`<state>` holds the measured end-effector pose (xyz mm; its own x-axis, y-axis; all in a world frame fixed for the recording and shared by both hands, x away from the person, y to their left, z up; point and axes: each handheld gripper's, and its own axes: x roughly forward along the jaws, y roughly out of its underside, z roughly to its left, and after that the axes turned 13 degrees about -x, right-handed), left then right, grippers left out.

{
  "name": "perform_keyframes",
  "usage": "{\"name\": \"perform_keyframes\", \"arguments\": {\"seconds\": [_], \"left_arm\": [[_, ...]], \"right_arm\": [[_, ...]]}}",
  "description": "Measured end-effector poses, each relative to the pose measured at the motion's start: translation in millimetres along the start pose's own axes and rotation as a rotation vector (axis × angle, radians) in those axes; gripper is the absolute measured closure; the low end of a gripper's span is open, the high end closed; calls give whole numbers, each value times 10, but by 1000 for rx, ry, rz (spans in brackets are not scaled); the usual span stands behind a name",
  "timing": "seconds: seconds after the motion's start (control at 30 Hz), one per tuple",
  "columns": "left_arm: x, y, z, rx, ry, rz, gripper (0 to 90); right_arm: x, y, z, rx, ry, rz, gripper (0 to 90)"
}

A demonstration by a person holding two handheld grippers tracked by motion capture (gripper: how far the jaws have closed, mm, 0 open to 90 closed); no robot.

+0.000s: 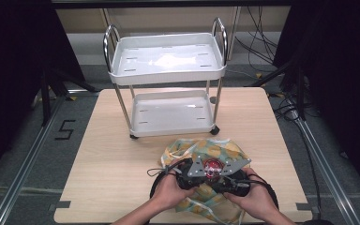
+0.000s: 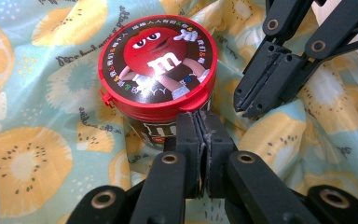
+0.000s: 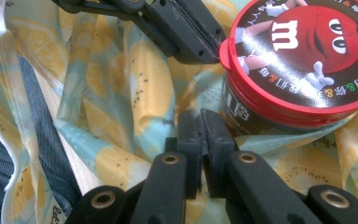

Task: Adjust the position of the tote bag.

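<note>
Fingers of both grippers (left (image 2: 199, 122), right (image 3: 200, 122)) pinched closed on one fruit-print cloth (image 2: 42, 154); one candy tin (image 2: 158, 65) beside them.

A round candy jar (image 2: 157, 65) with a red lid shows a red cartoon character on dark brown. The crumpled cloth bag (image 2: 37, 140) is pale blue with yellow-orange citrus slices. White trolley (image 1: 168, 63); light wooden bench (image 1: 108, 159); black tongs (image 2: 199, 140).

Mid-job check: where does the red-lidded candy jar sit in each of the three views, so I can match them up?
High view: the candy jar is low and right of centre, between the two grippers, on the fruit-print cloth.
Left gripper view: upper centre, just beyond the closed jaws.
Right gripper view: upper right corner, lid partly cut by the frame.
Shared landmark: the fruit-print cloth under the jar.
</note>
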<state>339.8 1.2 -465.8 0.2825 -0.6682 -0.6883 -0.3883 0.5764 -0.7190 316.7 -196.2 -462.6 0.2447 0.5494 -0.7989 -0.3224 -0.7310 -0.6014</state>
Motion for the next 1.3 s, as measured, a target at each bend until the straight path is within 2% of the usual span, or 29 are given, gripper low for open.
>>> {"name": "perform_keyframes", "arguments": {"seconds": [0.07, 0.13, 0.3, 0.33, 0.37, 0.4, 0.43, 0.5, 0.6, 0.67, 0.77, 0.8, 0.9, 0.93, 0.97, 1.13, 1.2, 1.3], "left_arm": [[-18, -3, 13, 18, -2, 12, 871], [-30, -1, 12, -2, 0, -3, 883], [-66, 9, 58, -12, -27, 10, 895], [-54, 13, 53, -28, -28, -1, 895], [-50, 12, 49, -29, -24, -5, 895], [-43, 10, 44, -30, -23, -12, 895], [-42, 5, 38, -30, -29, -12, 895], [-35, 0, 35, -23, -32, -13, 895], [-21, 2, 13, -25, -23, -14, 895], [-24, -4, 13, -8, -30, -2, 895], [-15, -4, -2, -8, -20, -11, 895], [-17, -8, 3, -2, -27, -7, 895], [-28, -3, 18, -11, -30, -9, 895], [-31, 0, 15, -20, -29, -20, 895], [-38, -2, 20, -21, -32, -21, 895], [-28, 1, 10, -22, -29, -19, 895], [-24, -2, 12, -6, -37, -11, 894], [-17, -2, -11, -14, -22, -19, 895]], "right_arm": [[0, 3, 0, 2, -2, 1, 876], [2, 6, -5, 2, -3, 1, 876], [9, 8, -12, 1, 1, 0, 877], [14, 8, -17, -8, 0, -5, 877], [8, 5, -7, 6, -9, 0, 876], [11, 5, -12, 0, -5, -2, 877], [13, 6, -17, -8, -1, -6, 877], [9, 5, -4, 10, -8, 1, 877], [15, 5, -17, -7, 0, -2, 876], [14, 3, -10, 0, -3, -1, 877], [40, 13, -5, 7, 3, -29, 876], [18, 7, -15, -6, -2, -3, 876], [46, 16, 6, 20, 4, -31, 877], [15, 9, -10, 4, -4, 3, 877], [48, 20, -5, 10, 8, -37, 877], [40, 14, -1, 11, 1, -20, 876], [40, 14, -6, 4, 2, -22, 876], [42, 14, 1, 11, 1, -22, 876]]}}
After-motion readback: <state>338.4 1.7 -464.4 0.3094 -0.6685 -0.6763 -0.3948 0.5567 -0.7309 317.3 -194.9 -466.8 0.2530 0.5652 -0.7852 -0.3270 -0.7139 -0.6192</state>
